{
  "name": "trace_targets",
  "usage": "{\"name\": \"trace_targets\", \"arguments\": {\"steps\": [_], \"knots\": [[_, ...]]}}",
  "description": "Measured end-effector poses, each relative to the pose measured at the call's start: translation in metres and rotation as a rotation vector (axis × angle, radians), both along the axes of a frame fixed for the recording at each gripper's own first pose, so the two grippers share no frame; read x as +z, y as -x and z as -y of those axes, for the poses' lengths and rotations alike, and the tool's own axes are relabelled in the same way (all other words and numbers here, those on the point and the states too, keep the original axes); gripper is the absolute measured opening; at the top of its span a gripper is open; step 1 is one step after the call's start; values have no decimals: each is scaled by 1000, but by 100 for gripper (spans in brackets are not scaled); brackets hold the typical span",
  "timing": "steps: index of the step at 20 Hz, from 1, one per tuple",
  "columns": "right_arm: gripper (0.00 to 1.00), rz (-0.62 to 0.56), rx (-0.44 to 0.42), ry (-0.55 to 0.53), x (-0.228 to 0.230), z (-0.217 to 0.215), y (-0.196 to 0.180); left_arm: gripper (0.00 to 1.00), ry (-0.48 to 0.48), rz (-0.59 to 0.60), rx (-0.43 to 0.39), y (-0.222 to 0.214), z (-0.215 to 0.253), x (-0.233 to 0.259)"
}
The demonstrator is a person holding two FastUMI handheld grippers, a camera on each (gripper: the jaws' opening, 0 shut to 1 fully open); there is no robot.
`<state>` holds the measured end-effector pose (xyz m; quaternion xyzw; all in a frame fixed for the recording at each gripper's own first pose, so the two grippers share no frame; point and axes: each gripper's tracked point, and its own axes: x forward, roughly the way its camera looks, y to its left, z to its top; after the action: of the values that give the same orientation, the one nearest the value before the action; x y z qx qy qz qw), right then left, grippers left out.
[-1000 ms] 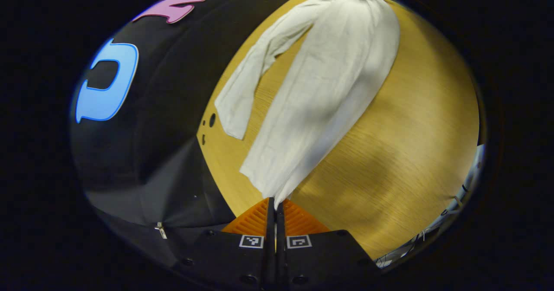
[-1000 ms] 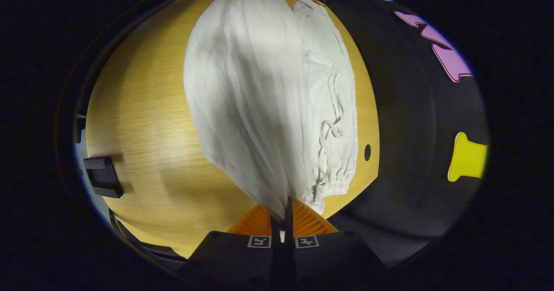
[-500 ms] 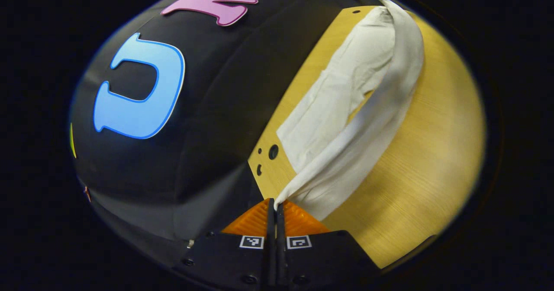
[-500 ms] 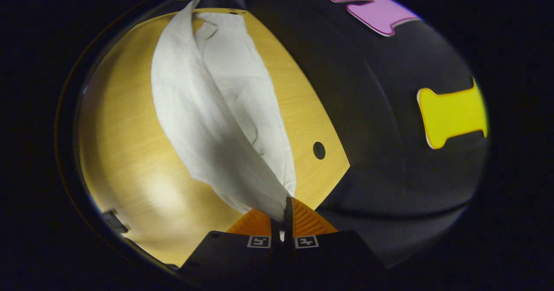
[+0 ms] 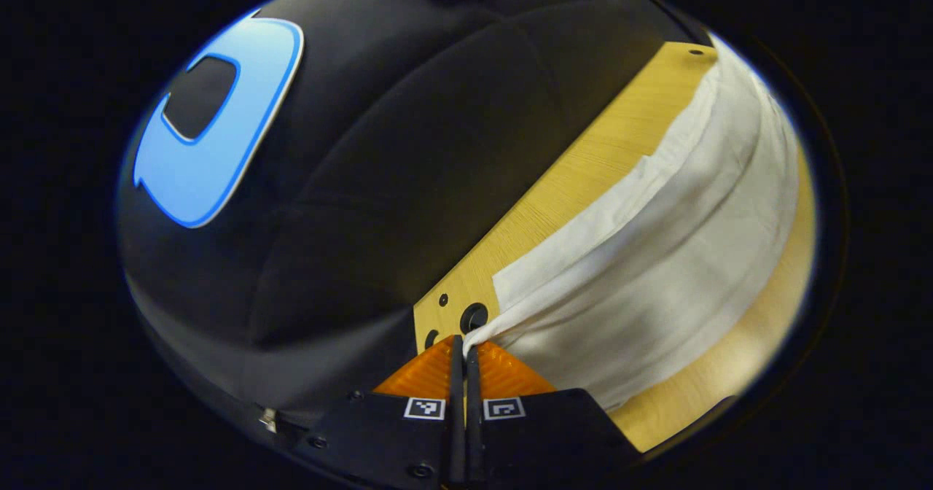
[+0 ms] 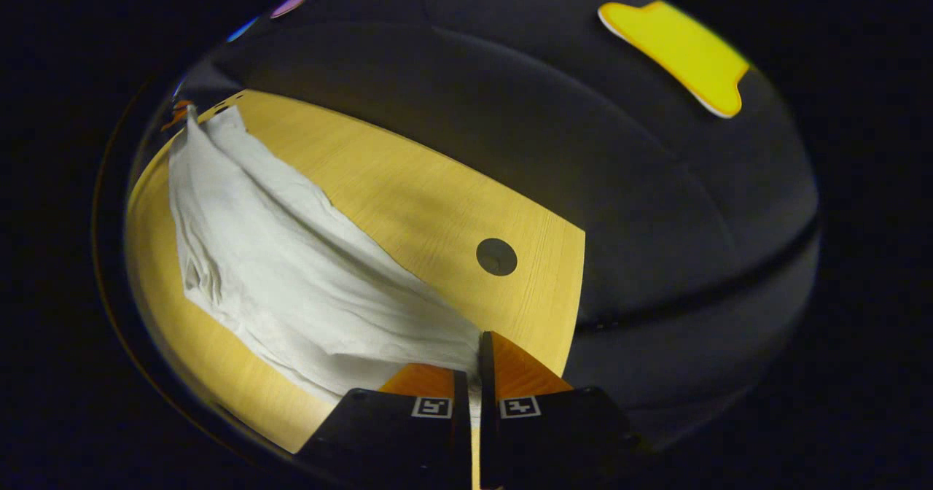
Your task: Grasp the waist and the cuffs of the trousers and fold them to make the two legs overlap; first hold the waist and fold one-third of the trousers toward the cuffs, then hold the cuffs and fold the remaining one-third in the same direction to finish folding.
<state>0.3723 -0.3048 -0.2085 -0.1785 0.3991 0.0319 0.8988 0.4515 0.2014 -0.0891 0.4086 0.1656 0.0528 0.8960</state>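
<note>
In the left gripper view, a cuff end of the off-white cloth trousers (image 5: 656, 257) is pinched between the closed fingers of the left gripper (image 5: 464, 344); the fabric is stretched toward two o'clock over the light wooden tabletop (image 5: 583, 176). In the right gripper view, the right gripper (image 6: 477, 351) is clamped on the trousers' other end, the cloth spread toward ten o'clock, with a round hole (image 6: 496, 256) in the tabletop at twelve o'clock.

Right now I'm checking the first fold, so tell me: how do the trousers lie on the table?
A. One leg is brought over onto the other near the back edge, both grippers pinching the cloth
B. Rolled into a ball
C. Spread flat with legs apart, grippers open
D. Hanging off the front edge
A: the trousers lie doubled by the table edge, with the left gripper and the right gripper shut on the cloth.
</note>
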Motion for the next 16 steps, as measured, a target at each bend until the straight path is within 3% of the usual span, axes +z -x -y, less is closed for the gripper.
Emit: {"name": "trace_targets", "arguments": {"steps": [3, 4, 5, 7, 10, 11, 16], "knots": [[24, -34, -128, -52, -25, 6, -7, 5, 56, -20, 15, -16, 12, -22], [50, -30, -171, -72, -28, 9, -6, 8, 82, -27, 9, -18, 17, -32], [66, -24, -214, -89, -27, 14, -4, 28, 116, -28, -3, -17, 24, -35], [98, -13, -275, -136, -20, 24, 8, 53, 180, -6, -17, -14, 36, -33], [98, 7, -357, -178, -4, 42, 37, 90, 276, 46, -28, 9, 43, -9], [98, 25, -382, -196, 3, 50, 46, 97, 308, 63, -25, 17, 44, -2], [99, 180, -588, -408, 12, 63, 72, 96, 538, 158, 19, 70, 48, 24]]}}
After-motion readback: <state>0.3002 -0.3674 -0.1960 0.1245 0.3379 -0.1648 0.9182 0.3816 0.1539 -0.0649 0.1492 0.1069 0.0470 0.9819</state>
